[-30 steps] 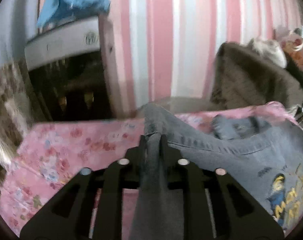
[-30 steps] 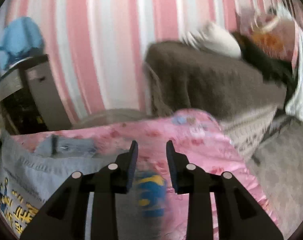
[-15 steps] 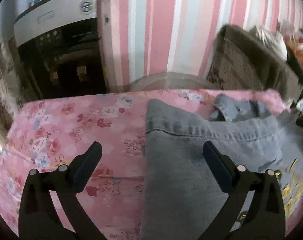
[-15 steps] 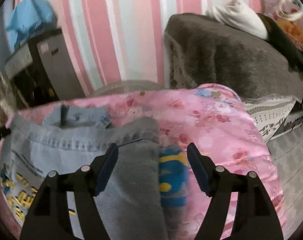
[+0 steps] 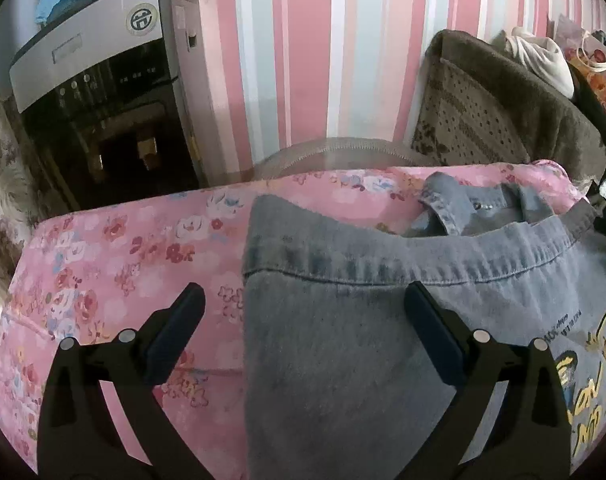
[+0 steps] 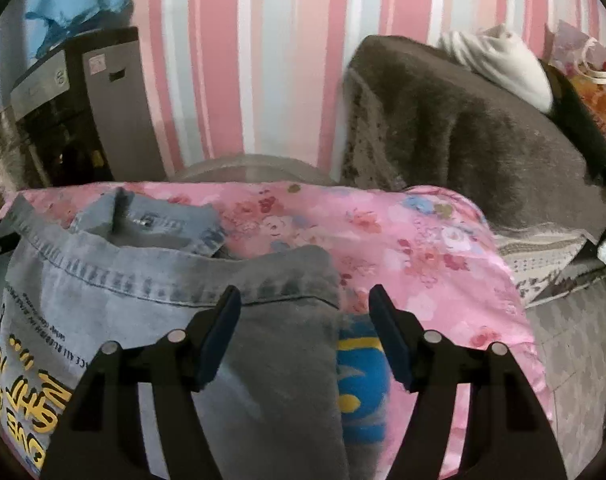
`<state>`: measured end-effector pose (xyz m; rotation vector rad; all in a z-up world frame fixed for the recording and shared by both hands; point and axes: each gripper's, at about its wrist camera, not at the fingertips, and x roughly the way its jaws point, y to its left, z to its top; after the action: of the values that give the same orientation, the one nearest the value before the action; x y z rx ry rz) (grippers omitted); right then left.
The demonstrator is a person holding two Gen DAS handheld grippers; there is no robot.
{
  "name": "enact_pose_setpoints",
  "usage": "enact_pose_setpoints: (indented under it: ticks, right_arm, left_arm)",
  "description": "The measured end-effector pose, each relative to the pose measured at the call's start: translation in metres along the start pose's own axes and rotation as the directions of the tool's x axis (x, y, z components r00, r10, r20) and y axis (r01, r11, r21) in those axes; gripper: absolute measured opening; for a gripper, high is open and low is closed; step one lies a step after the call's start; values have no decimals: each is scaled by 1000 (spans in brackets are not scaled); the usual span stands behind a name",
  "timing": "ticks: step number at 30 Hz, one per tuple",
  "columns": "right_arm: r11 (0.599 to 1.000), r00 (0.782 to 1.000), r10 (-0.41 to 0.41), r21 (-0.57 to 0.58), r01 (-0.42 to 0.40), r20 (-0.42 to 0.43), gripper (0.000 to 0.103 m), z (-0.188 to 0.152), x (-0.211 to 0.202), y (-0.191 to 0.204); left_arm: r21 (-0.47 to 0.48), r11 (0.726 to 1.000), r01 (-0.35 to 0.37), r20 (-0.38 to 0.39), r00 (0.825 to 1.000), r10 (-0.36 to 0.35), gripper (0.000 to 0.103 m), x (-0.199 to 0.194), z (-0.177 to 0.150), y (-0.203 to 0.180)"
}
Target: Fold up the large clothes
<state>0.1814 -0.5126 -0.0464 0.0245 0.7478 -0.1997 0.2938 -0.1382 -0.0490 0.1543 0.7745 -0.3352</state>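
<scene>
Both jaws opened since before, denim jacket [image 5: 343,360] released, lying flat

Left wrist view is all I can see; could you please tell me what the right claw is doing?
Observer: The right claw is open; its jaws have just been opening, then eased in slightly. The folded right edge of the denim jacket lies between them, ungripped.
Operator: Is anything beside that edge?
Observer: Yes, a blue and yellow patch shows just right of it.
Operator: And beyond that?
Observer: The pink floral cover carries on to its right side, where it falls away.
</scene>
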Motion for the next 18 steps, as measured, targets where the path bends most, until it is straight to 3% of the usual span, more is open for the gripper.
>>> enact_pose_setpoints:
  ticks: [2,3,4,6,7,9,12,16,17,18]
  right_arm:
    - [1000,1000,12,-26,-13,-21,65,-1,8,5]
    - [999,999,12,-46,-14,-38,57,-3,13,9]
    - [998,999,-2,-58,-1,-44,40,-4,16,11]
    - [999,999,-6,-52,4,-53,22,-4,19,11]
    - [999,999,2,-42,-4,-43,16,-3,16,10]
    - [1000,1000,-3,-15,3,6,12,0,5,4]
    - [999,995,-2,45,-2,97,11,8,-19,-8]
    - [996,982,-89,40,83,167,11,19,-34,-9]
    - [995,983,-99,48,92,157,11,21,-31,-11]
    - [993,985,-108,68,100,132,14,21,-23,-15]
  left_arm:
    - [1,1000,2,1,1000,-2,99,2,1,-3]
    - [4,1000,3,-1,1000,-3,98,5,1,-4]
    - [12,1000,8,-7,1000,-7,96,7,0,-7]
    - [37,999,23,-6,1000,-22,64,9,-1,-13]
    - [55,999,0,-2,1000,0,55,10,-1,-16]
    - [53,998,-19,15,1000,18,17,7,3,-15]
    - [30,999,13,65,998,-15,13,-5,16,-12]
    - [79,996,-41,186,982,25,13,-26,41,-33]
    - [90,995,-50,200,979,32,16,-24,46,-37]
    - [96,993,-72,193,980,52,29,-18,52,-42]
